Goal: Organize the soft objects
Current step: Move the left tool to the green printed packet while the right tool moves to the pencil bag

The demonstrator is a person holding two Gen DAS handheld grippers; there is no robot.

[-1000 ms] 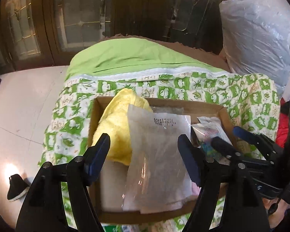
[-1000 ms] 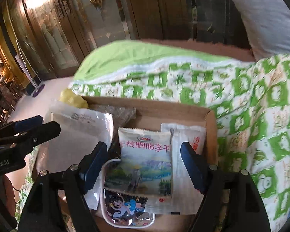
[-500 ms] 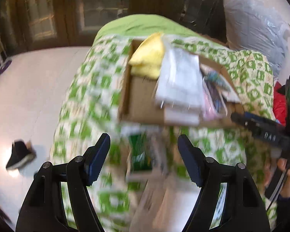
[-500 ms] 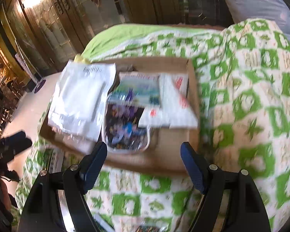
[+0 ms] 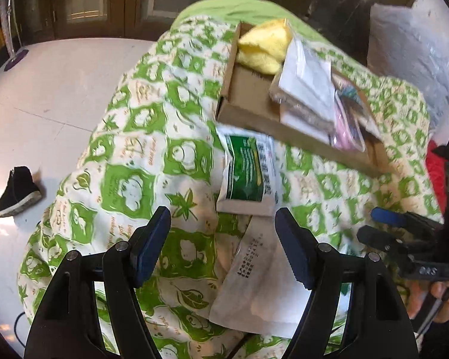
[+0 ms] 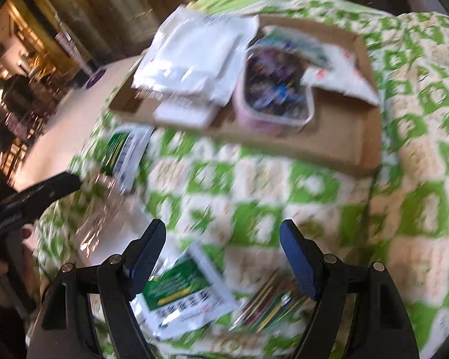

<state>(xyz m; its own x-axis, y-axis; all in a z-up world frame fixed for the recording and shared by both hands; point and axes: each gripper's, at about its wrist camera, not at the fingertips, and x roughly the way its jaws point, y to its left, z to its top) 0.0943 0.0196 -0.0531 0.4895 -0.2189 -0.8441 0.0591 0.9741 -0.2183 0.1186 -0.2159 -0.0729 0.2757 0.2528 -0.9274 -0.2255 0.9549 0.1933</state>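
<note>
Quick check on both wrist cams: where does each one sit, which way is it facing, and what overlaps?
Left wrist: on the left gripper, aimed down at the quilt; the right gripper shows.
Right wrist: on the right gripper, facing down; the left gripper shows.
Shared: cardboard box, green packet.

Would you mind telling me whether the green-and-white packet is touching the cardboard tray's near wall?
Cannot tell: in the left wrist view the green-and-white packet reaches the cardboard tray, but blur hides any contact.
</note>
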